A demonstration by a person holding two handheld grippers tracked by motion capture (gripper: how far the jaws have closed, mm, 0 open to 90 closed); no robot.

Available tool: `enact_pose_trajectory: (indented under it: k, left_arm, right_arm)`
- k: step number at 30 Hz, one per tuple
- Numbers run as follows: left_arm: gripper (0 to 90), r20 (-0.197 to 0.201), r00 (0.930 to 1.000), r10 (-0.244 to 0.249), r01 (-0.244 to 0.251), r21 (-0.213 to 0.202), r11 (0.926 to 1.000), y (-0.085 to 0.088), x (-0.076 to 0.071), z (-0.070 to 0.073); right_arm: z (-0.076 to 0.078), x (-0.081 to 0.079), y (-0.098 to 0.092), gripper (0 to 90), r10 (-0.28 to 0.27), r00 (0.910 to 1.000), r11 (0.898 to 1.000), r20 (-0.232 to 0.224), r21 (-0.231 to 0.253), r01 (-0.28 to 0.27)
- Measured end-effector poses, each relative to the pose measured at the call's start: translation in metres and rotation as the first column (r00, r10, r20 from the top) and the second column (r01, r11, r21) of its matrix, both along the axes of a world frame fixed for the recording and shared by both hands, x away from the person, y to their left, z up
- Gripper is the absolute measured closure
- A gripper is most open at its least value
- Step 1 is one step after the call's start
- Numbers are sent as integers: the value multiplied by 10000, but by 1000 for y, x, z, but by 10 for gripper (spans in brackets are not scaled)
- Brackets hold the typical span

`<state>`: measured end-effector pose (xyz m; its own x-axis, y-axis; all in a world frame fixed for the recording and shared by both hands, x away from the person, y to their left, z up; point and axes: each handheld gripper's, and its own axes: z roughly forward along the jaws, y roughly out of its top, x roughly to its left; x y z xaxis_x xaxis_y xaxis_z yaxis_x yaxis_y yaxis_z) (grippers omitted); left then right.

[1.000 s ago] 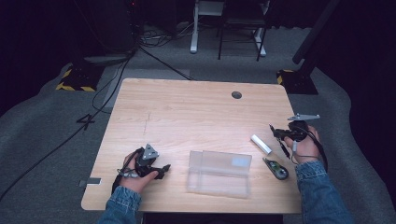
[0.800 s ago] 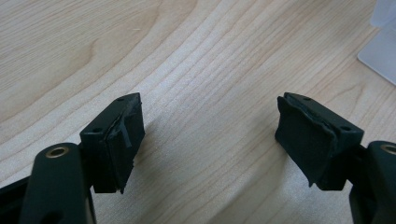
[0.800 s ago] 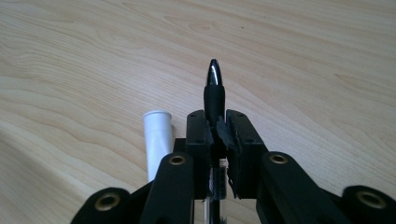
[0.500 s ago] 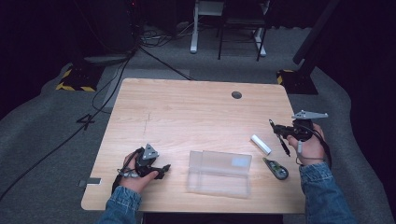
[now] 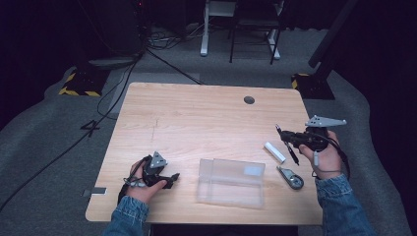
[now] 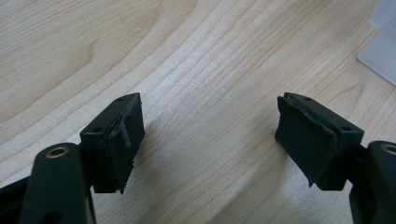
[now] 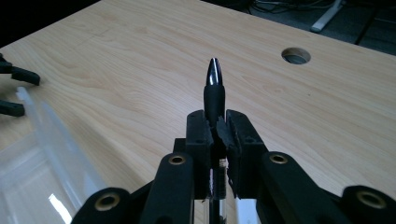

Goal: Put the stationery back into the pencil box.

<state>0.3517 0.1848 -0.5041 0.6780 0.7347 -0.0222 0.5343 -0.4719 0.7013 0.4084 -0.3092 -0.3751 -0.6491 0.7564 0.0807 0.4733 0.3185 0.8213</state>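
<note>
Since the earlier frame, only the right gripper [image 5: 284,139] has risen off the table at the right of the high view, carrying the black pen [image 5: 287,145] clamped between its closed jaws. At lower left, the left gripper [image 5: 169,178] rests on the wooden table [image 5: 196,118], jaws wide apart and empty. Between them lies a clear plastic case [image 5: 231,182], with a white cap [image 5: 275,152] and a small grey tool [image 5: 291,177] just below the pen.

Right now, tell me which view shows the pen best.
The right gripper view: the pen sits close up, clamped between the right gripper jaws. The high view shows it small and thin. The left gripper view looks at bare table.
</note>
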Motion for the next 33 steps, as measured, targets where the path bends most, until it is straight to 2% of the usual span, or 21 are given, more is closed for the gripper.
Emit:
enact_pose_trajectory:
  k: [7,17,21,27,33]
  left_arm:
    - [234,-17,10000,5,-5,4,10000,0,0,0]
    - [234,3,10000,1,-1,14,10000,0,0,0]
    - [233,2,10000,-2,2,16,10000,0,0,0]
    - [233,1,10000,-6,6,19,10000,0,0,0]
    - [234,1,10000,-4,4,16,10000,0,0,0]
  right_arm:
    - [11,-12,15,805,676,9973,9975,304,184,-681]
    - [17,-26,39,805,1730,9835,9848,525,81,-1737]
    - [16,-32,53,805,2257,9731,9742,462,-110,-2254]
    - [13,-39,68,805,2753,9605,9613,411,-213,-2746]
    - [10,-46,85,805,3308,9427,9435,429,-379,-3293]
